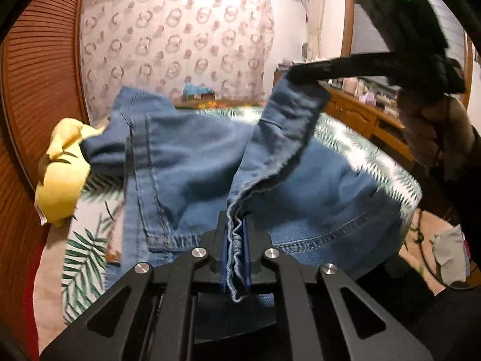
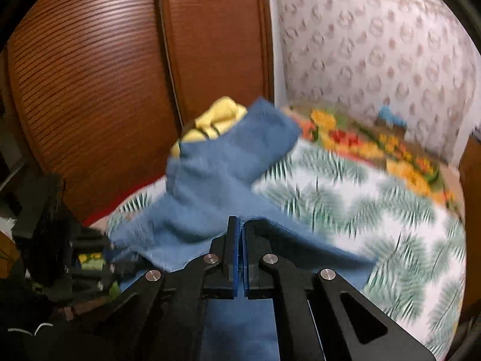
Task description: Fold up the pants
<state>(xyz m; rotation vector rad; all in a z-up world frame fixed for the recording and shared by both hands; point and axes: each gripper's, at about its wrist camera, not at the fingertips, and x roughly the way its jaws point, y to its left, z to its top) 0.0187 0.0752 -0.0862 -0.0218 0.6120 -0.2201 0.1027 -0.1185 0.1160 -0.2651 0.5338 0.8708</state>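
Note:
Blue denim pants (image 1: 192, 168) hang and spread over a bed with a palm-leaf sheet (image 1: 360, 147). My left gripper (image 1: 236, 234) is shut on a bunched edge of the pants, which runs up between its pads. My right gripper (image 1: 303, 72) shows in the left wrist view at upper right, pinching another edge of the denim and holding it above the bed. In the right wrist view my right gripper (image 2: 241, 225) is shut on the pants (image 2: 216, 174), which trail away to the left over the sheet (image 2: 375, 210).
A yellow garment (image 1: 63, 168) lies at the bed's left side, also in the right wrist view (image 2: 216, 120). A brown slatted wardrobe (image 2: 105, 75) stands close on the left. A wooden dresser (image 1: 366, 117) stands at the right. Patterned wallpaper (image 1: 180, 45) is behind.

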